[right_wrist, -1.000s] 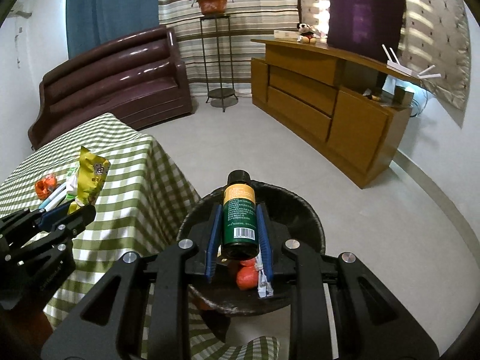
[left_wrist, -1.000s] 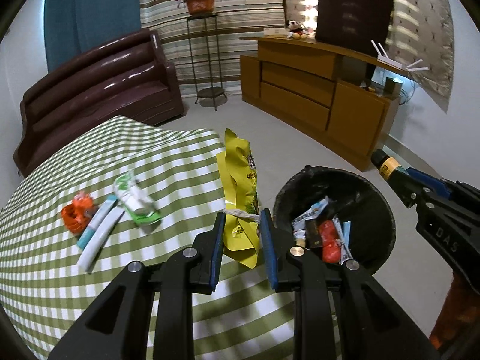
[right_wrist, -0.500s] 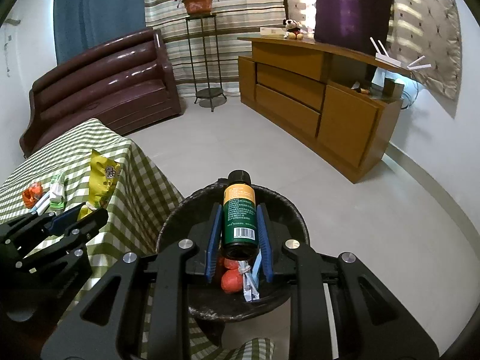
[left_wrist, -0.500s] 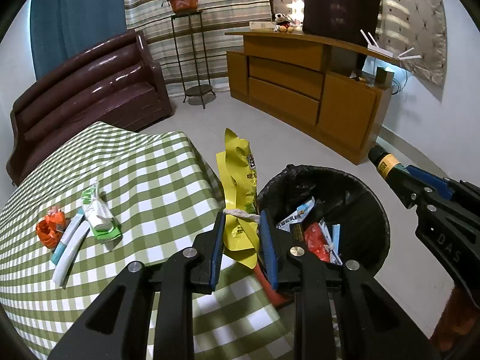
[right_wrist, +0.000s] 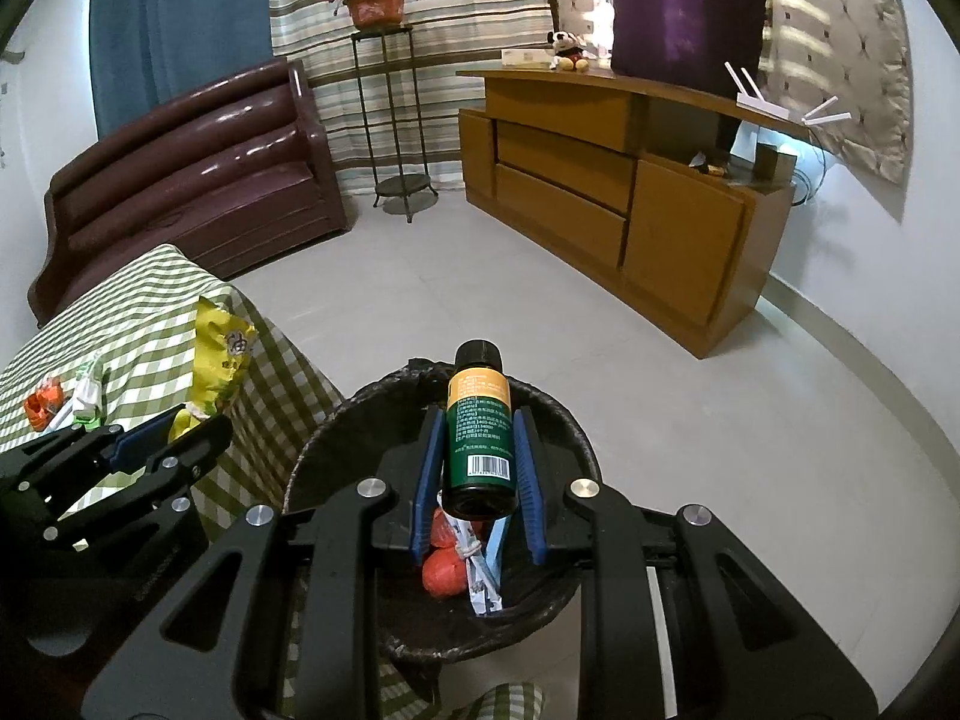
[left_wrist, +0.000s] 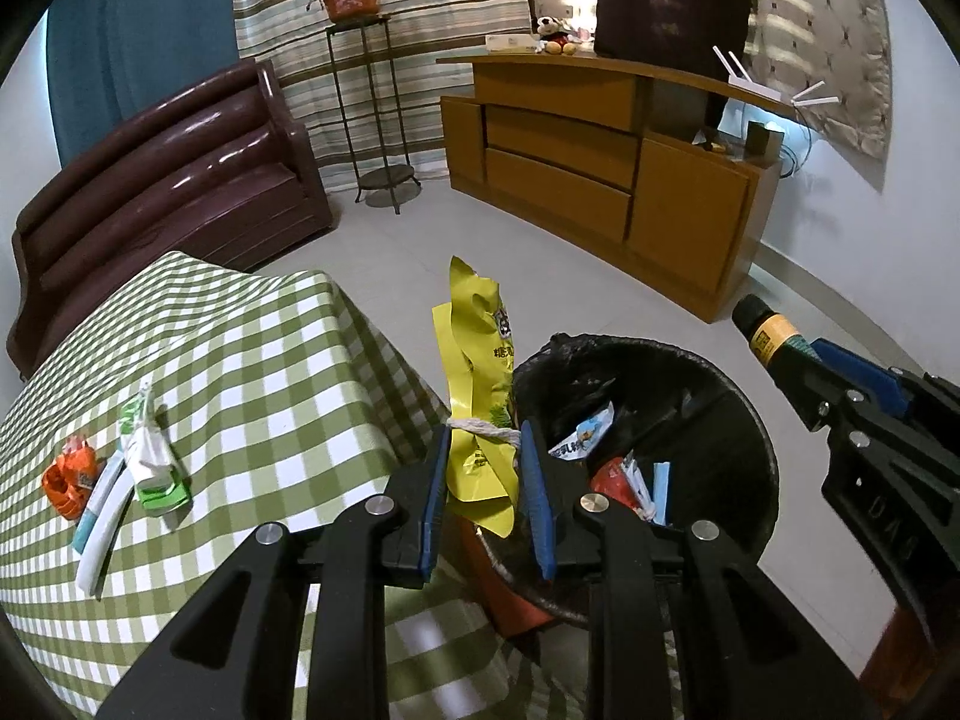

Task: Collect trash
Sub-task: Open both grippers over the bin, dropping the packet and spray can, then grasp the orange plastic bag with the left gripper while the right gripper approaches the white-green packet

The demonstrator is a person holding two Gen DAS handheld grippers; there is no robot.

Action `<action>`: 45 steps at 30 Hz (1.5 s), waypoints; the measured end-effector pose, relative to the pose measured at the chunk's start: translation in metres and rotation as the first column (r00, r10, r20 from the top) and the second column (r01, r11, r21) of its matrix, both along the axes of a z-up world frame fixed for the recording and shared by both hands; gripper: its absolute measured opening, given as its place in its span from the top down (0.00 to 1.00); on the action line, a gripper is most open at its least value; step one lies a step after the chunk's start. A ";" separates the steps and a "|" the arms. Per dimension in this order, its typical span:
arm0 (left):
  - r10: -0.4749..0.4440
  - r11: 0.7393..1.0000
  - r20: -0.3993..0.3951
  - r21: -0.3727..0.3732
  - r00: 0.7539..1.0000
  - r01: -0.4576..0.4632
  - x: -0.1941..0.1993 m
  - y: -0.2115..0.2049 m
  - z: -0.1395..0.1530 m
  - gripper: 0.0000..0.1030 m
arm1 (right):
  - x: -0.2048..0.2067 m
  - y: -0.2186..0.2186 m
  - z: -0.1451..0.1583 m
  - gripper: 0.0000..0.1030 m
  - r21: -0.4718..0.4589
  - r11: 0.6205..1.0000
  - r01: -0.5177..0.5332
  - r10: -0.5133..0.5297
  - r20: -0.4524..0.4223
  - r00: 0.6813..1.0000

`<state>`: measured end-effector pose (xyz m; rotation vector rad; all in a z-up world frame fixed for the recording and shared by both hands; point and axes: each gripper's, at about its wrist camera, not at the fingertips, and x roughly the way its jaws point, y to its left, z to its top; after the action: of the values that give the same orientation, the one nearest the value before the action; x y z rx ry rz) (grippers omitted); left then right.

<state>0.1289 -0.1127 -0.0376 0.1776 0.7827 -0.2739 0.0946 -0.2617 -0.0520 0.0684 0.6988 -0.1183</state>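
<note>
My left gripper (left_wrist: 483,438) is shut on a crumpled yellow snack bag (left_wrist: 477,360), held upright at the table's corner beside the left rim of the black-lined trash bin (left_wrist: 744,408). My right gripper (right_wrist: 478,420) is shut on a dark green bottle (right_wrist: 480,432) with an orange band and black cap, held over the trash bin (right_wrist: 336,450). The bin holds red and white-blue wrappers (right_wrist: 462,564). In the left wrist view the bottle (left_wrist: 765,330) and right gripper (left_wrist: 852,384) show at the right. The right wrist view has the snack bag (right_wrist: 219,360) and left gripper (right_wrist: 162,438) at the left.
The green-checked table (left_wrist: 252,360) still carries an orange wrapper (left_wrist: 66,474), a white-teal tube (left_wrist: 102,504) and a green-white packet (left_wrist: 150,462). Behind stand a dark brown sofa (left_wrist: 174,180), a plant stand (left_wrist: 366,120) and a wooden cabinet (left_wrist: 600,168) across pale floor.
The left gripper has carried the yellow bag right, from over the tablecloth to the bin's rim. The right gripper still holds the bottle over the bin, with more of the bin below it.
</note>
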 end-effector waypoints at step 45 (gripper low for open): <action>0.192 0.981 0.029 0.021 0.981 -0.192 -0.013 0.105 0.023 0.43 | 0.005 0.069 0.010 0.42 0.034 0.986 -0.160 0.160 0.011 0.987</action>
<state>0.1164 -0.0074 -0.0148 0.1266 0.7704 -0.0795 0.1000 -0.1927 -0.0421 0.0455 0.6957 0.0483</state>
